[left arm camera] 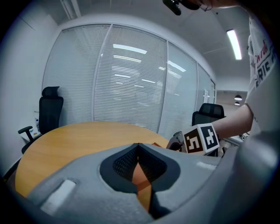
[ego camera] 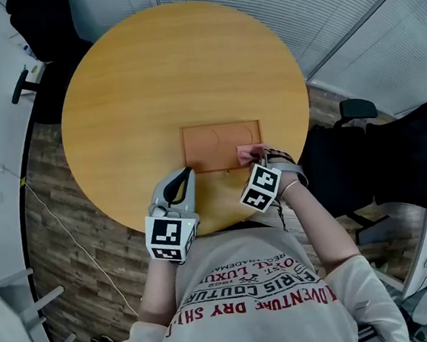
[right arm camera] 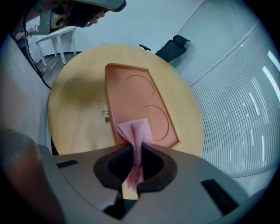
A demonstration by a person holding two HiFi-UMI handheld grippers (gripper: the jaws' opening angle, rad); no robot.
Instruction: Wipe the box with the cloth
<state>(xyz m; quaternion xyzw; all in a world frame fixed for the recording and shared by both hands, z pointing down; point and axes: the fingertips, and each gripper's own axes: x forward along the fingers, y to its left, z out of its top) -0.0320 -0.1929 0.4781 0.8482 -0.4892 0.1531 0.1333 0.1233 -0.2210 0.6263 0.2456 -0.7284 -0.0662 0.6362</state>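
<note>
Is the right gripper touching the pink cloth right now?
Touching. In the right gripper view, the right gripper has its jaws closed on the pink cloth, which pokes out over the box.

Bare tabletop (ego camera: 156,73) beyond box (ego camera: 211,147) and to both sides: open for passing. Near edge of box crowded: left hand-held gripper (ego camera: 188,172) at near-left corner, right hand-held gripper (ego camera: 264,154) w/ cloth (ego camera: 248,153) at near-right corner. Office chair (ego camera: 396,161) off tabletop, right of box.

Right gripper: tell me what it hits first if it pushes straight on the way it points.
Most likely the box. The right gripper, shut on the pink cloth, points along the box's length from its near end, with the cloth lying over that rim; its height above the box is unclear.
</note>
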